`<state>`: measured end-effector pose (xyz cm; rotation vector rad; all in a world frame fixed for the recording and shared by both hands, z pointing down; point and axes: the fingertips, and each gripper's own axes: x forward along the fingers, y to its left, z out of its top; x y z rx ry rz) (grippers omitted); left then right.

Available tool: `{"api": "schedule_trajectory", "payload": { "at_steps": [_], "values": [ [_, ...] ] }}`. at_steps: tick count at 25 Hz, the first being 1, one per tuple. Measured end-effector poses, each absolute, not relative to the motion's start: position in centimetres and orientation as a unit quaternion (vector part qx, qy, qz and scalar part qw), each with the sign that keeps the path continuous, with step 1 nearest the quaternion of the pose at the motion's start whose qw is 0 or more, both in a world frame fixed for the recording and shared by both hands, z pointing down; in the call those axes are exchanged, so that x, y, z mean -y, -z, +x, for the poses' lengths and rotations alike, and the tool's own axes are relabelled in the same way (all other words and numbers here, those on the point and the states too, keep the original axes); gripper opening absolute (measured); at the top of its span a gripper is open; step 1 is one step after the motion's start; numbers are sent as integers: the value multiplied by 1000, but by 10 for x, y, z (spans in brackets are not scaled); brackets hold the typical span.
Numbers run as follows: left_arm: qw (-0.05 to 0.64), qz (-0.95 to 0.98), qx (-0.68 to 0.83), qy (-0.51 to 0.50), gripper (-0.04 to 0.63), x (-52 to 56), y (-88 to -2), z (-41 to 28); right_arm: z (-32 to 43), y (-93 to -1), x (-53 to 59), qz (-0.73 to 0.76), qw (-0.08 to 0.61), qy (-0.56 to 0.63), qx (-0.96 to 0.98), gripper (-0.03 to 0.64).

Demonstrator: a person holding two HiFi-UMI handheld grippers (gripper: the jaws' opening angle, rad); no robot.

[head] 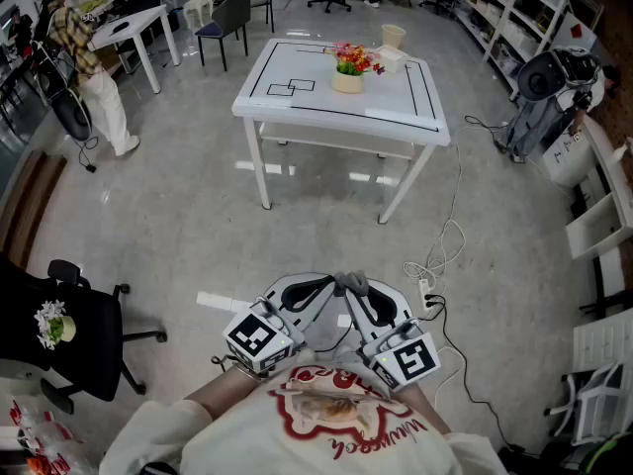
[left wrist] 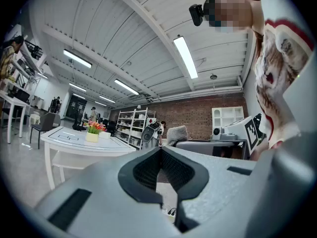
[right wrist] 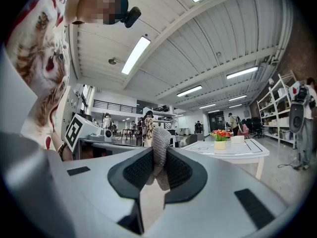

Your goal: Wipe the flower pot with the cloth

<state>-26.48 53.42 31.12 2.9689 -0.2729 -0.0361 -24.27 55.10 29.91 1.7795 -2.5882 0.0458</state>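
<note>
Flower pot sits on the white desk, toward its far side, well apart from me across open floor. It is a small pale pot holding a bunch of red, orange and yellow flowers with green leaves. A white box is just beside it on the right; I cannot tell whether it is open or shut. Further back is a pale cup-shaped container. Its contents are not visible, and I cannot tell whether it stands on the desk or beyond it.

Right gripper: jaws clamped on the grey knitted cloth, which stands up in a fold between the pads. Left gripper: jaws closed together, nothing between them. Both are level and close to my chest, tips nearly meeting.

Step in hand, as I judge it: the cloth is secured and the approach is not yet made. The pot is out of reach, so no wiping is possible from here.

Next move calls for walking up to the desk and bringing the right gripper to the pot's side wall, cloth leading. The left jaws would likely need to open and steady the pot, since a small light pot may slide or tip under a wiping push. Keep clear of the flowers.
</note>
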Motion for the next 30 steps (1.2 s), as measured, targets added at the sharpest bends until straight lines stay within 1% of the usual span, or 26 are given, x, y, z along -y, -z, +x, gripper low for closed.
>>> {"api": "schedule_trajectory", "payload": {
  "at_steps": [17,30],
  "values": [
    [82,993,85,11,3,-541,-313,-261,-239,-299,-560,575,-4,-15,818,55],
    [91,992,83,12,3,-538,-317,-260,-229,-294,-559,589,-37,-30,807,55]
  ]
}}
